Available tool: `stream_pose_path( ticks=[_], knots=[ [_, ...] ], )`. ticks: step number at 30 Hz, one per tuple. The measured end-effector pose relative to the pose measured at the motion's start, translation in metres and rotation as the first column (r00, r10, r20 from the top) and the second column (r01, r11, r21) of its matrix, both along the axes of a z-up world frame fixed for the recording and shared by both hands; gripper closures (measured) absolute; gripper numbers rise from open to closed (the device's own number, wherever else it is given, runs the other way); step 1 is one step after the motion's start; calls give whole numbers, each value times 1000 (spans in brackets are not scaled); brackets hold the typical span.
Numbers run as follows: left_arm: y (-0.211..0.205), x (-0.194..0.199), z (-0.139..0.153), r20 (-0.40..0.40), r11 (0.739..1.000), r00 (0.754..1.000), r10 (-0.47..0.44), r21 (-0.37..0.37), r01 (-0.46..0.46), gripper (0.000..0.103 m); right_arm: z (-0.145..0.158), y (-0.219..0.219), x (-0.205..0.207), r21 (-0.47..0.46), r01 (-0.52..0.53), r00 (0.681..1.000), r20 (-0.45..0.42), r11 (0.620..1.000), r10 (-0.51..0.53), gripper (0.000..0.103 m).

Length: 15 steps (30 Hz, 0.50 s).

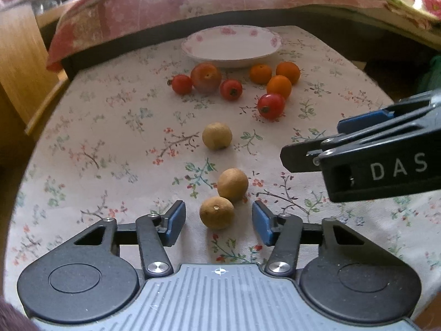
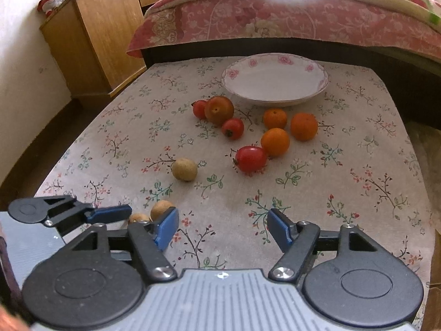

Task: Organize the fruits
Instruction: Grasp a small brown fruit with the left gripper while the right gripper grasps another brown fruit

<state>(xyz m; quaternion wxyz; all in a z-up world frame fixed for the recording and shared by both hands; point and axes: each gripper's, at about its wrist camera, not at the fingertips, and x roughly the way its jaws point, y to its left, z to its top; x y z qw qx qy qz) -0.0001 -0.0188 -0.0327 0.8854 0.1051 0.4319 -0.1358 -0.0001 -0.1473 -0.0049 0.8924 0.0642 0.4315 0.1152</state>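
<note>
Three brown round fruits lie close by. The nearest brown fruit (image 1: 217, 212) sits between the fingers of my left gripper (image 1: 219, 220), which is open and not touching it. A second (image 1: 233, 184) lies just beyond, a third (image 1: 217, 135) farther out. Past them are three red tomatoes (image 1: 271, 106), a reddish plum (image 1: 206, 77) and three oranges (image 1: 279, 86), all in front of an empty floral plate (image 1: 231, 45). My right gripper (image 2: 222, 229) is open over bare cloth, to the right of the left one. Its near finger (image 1: 303, 160) shows at the right edge.
A flowered tablecloth (image 2: 344, 165) covers the small table. Behind it runs a bed with a pink quilt (image 2: 261, 19). A wooden cabinet (image 2: 102, 35) stands at the back left. The table drops off at left, right and rear edges.
</note>
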Motion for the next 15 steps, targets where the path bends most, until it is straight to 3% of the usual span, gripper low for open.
stream_pose_path(
  ticks=[3, 8, 12, 15],
  knots=[
    [5, 3, 1, -31, 998, 999, 10, -55, -11, 50, 0, 1, 1, 1, -3, 1000, -3, 1000, 3, 33],
    [4, 4, 2, -31, 999, 1000, -1, -42, 0, 55, -1, 6, 3, -16, -25, 1000, -6, 1000, 24, 34],
    [10, 4, 3, -41, 998, 999, -7, -57, 4, 65, 1, 11, 5, -30, -47, 999, 7, 998, 47, 35],
    [13, 5, 4, -48, 998, 999, -3, -63, 0, 69, 2, 15, 8, -42, -72, 997, 9, 997, 73, 41]
  ],
)
